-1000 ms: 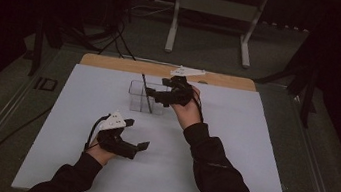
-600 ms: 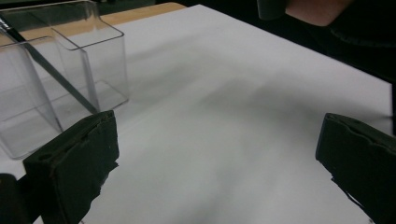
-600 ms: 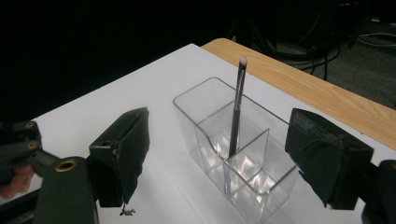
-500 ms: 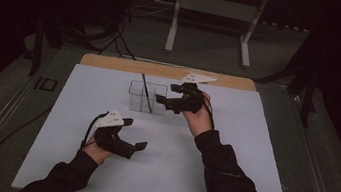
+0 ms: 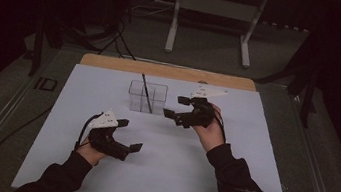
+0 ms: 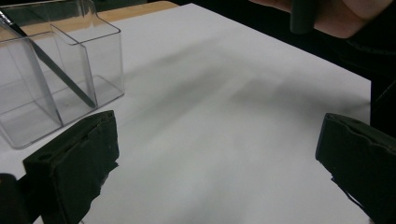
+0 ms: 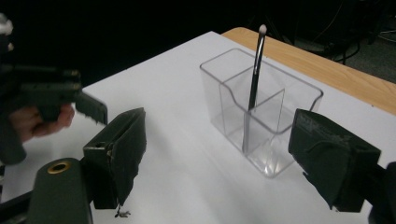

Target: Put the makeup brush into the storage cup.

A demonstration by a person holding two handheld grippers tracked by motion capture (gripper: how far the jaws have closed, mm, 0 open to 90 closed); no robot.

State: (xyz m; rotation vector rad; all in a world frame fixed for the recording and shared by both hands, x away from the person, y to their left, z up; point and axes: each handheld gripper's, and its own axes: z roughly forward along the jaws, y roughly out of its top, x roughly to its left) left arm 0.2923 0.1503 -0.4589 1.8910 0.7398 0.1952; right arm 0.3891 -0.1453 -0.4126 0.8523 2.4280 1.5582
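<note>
Both tongs are held spread and empty: the right tongs just beside the clear plastic divided box holding a slim dark brush, the left tongs nearer the white bench's front.

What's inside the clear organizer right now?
The clear organizer holds one brush, standing tilted in a compartment, pale tip up and leaning on a divider. The other compartments look empty. Nothing inside is covered; the walls are see-through.
</note>
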